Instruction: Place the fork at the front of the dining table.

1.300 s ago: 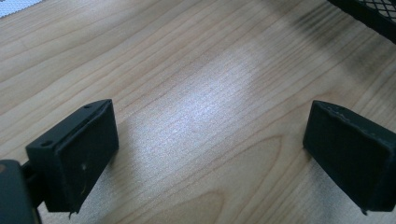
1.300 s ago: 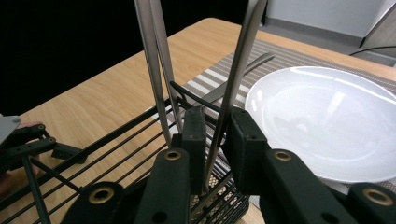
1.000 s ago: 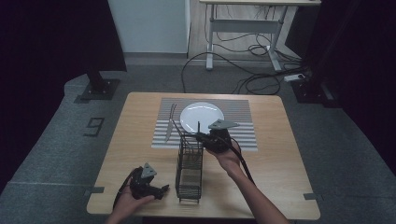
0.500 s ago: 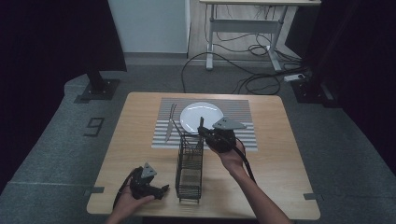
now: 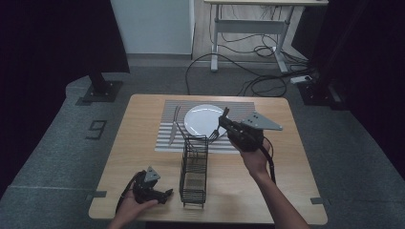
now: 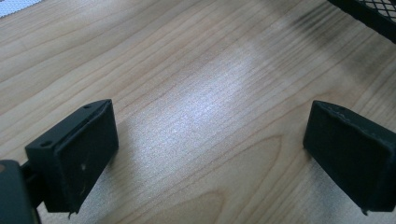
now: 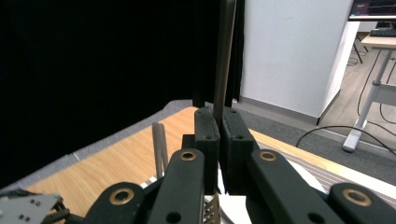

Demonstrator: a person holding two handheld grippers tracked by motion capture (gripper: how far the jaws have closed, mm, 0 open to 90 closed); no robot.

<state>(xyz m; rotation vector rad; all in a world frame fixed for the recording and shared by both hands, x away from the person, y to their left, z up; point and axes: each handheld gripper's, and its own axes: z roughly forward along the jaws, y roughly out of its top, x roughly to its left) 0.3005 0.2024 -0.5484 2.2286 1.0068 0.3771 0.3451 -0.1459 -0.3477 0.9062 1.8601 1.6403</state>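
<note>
My right gripper (image 5: 229,126) hangs above the table, just right of the far end of the black wire rack (image 5: 193,167). It is shut on a metal fork (image 5: 216,134), held near upright. In the right gripper view the fork's handle (image 7: 224,56) rises straight up from between the closed jaws of that gripper (image 7: 217,116), and the tines (image 7: 212,210) show below them. My left gripper (image 5: 162,194) rests low on the near left of the wooden table, beside the rack's near end. Its jaws stand wide apart over bare wood, with nothing between them (image 6: 210,140).
A white plate (image 5: 200,119) lies on a striped placemat (image 5: 165,143) at the far middle of the table, with a knife (image 5: 172,129) to its left. A grey utensil handle (image 7: 159,144) stands beside my right jaws. The table edge (image 5: 210,219) runs close to my left hand.
My right gripper has risen and drifted a little to the right and away, carrying the fork up beside the rack. The left gripper has stayed where it was.
</note>
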